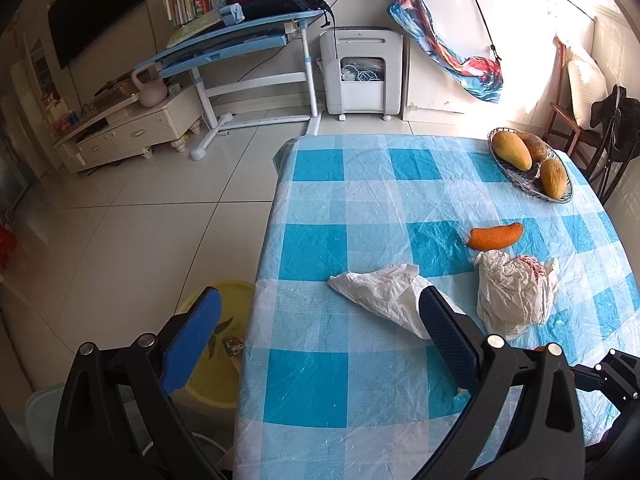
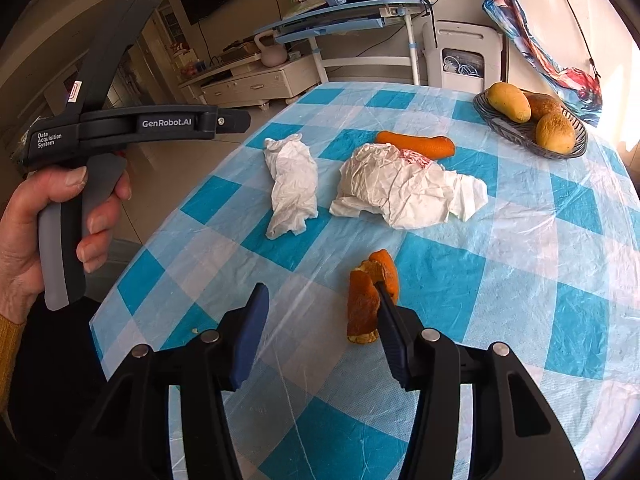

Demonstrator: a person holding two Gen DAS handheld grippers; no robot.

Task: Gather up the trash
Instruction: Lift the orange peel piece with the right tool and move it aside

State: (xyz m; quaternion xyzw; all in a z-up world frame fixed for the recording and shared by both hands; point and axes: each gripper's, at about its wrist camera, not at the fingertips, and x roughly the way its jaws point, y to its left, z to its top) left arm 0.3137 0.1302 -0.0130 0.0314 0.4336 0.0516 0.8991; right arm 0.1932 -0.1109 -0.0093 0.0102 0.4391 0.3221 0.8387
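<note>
A table (image 2: 520, 240) under a blue-and-white checked plastic cover holds scattered trash. In the right wrist view, a curled orange peel (image 2: 366, 300) lies at lower centre, touching the inner face of the right claw's (image 2: 320, 316) right finger; the jaws stand apart, not clamped. Above it sit two crumpled white tissues (image 2: 294, 188) and a larger peel piece (image 2: 420, 144). The left claw (image 1: 320, 312) is open above the table's edge. The peel looks light, stiff and brittle; pinching across its curled middle seems best.
</note>
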